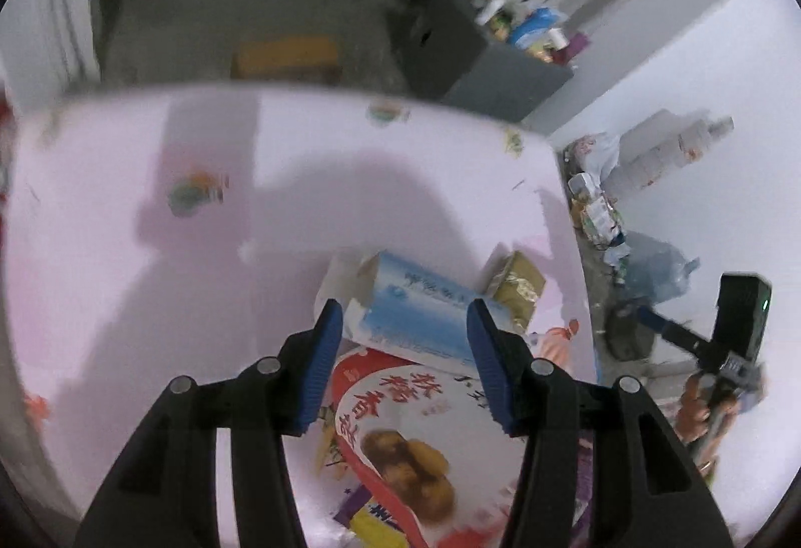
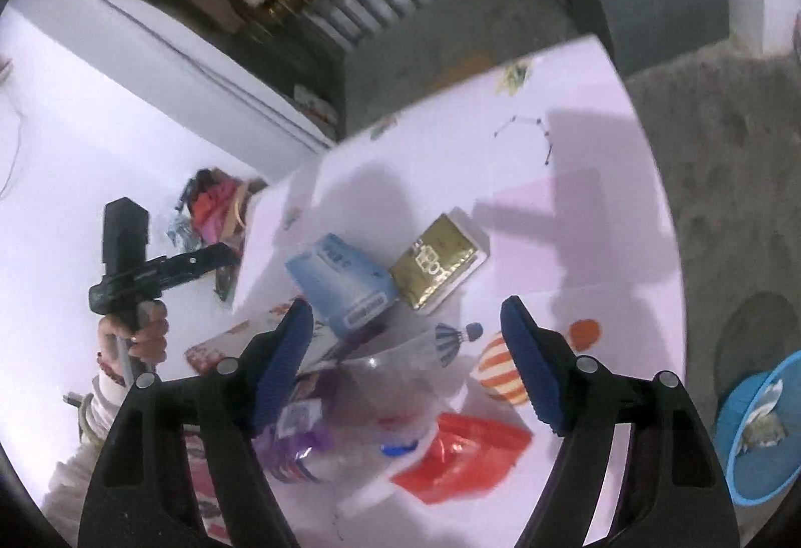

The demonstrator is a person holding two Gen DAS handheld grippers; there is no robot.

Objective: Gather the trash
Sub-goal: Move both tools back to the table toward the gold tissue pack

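- Below my left claw point(image 1: 405, 358), seen from its own camera, the jaws stand apart and empty over the trash pile; the blue-white carton point(image 1: 415, 318) lies just ahead between the tips, on the red snack bag point(image 1: 400, 438).
- From the right claw point(image 2: 405, 363), jaws wide and holding nothing, the clear plastic container point(image 2: 380, 403) sits just beneath, the gold box point(image 2: 438, 260) farther ahead, heaped for picking.

pale pink tablecloth with printed balloons point(image 2: 590, 247): smooth, faintly sheeny | blue-and-white cardboard carton point(image 2: 345, 283): matt paper | gold foil-wrapped box point(image 2: 435, 265): shiny metallic | red plastic bag point(image 2: 465, 458): glossy | clear crumpled plastic wrap point(image 2: 380, 378): glossy | blue gripper pads point(image 1: 325, 373): ribbed, matt | grey floor point(image 2: 726, 177): rough
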